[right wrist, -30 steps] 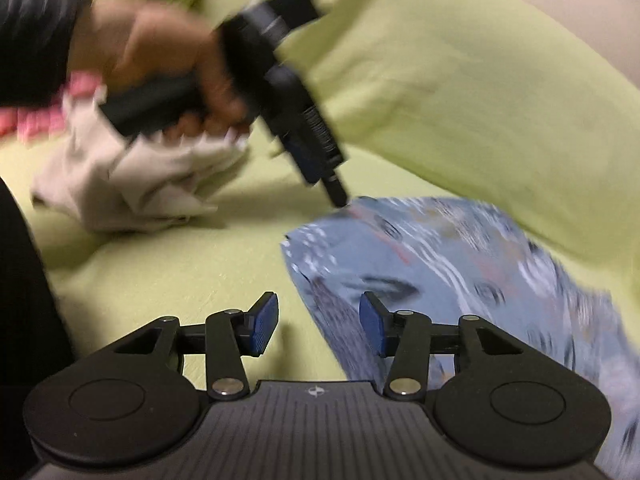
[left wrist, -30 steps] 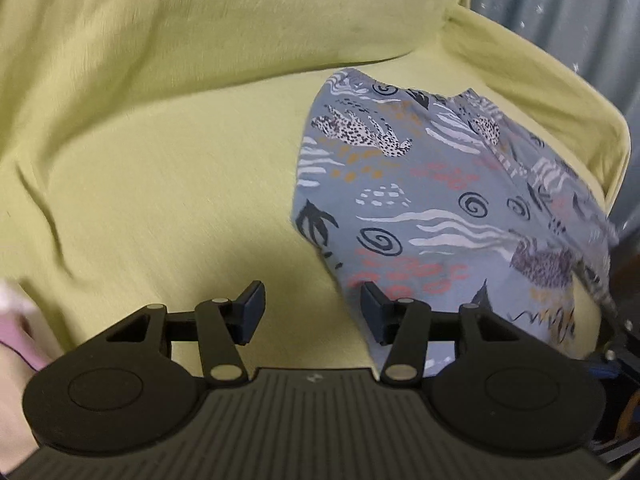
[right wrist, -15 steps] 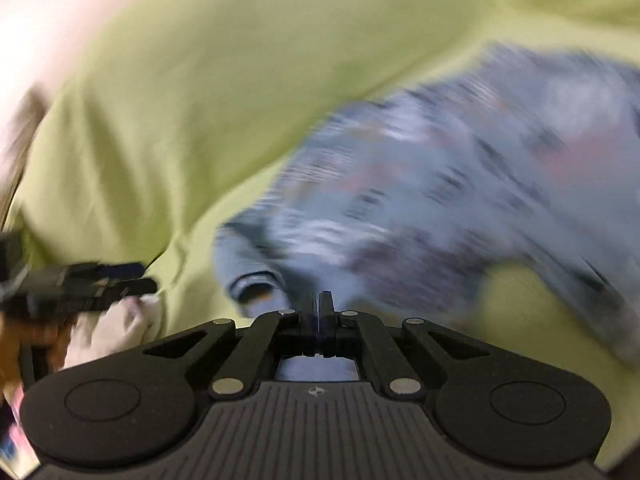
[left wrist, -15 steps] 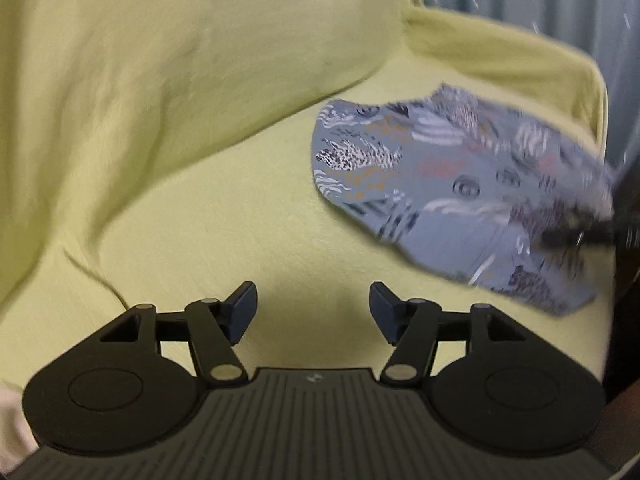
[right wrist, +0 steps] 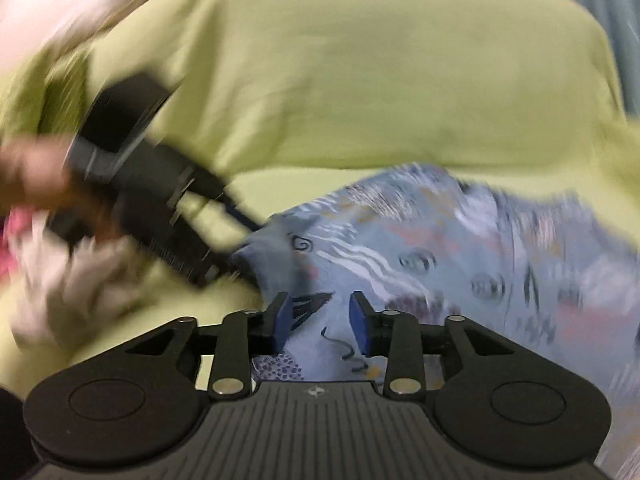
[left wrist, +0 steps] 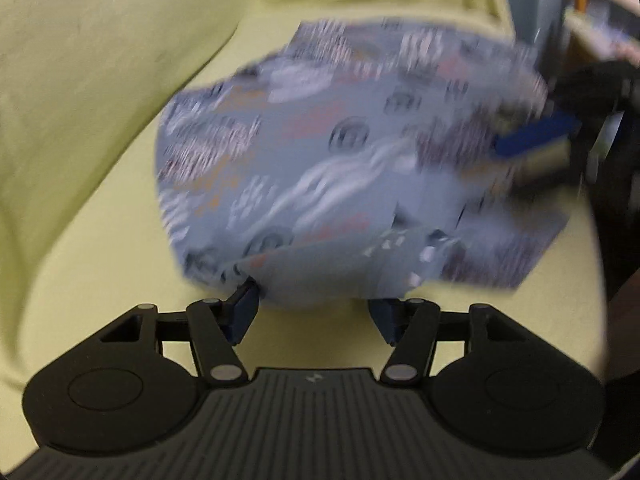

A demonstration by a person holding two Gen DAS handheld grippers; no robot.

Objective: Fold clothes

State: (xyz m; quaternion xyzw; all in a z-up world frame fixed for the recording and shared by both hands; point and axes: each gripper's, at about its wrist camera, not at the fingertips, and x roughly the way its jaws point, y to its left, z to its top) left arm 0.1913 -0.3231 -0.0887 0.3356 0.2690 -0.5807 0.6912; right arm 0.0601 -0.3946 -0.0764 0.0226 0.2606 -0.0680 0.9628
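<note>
Both grippers, left gripper (left wrist: 316,312) and right gripper (right wrist: 319,324), gape apart over a blurred patterned blue-grey garment (left wrist: 344,168) filling centre frame on a yellow-green sofa cover (left wrist: 100,160).

Left gripper (left wrist: 314,310) — matte black body with a ribbed top plate, two round side discs, a small pale emblem and silver pivot screws on angled linkage arms, ending in blue finger pads (left wrist: 245,309). Right gripper (right wrist: 319,324) — same build, blue pads (right wrist: 281,322), identical silver screws and ribbed housing.
</note>
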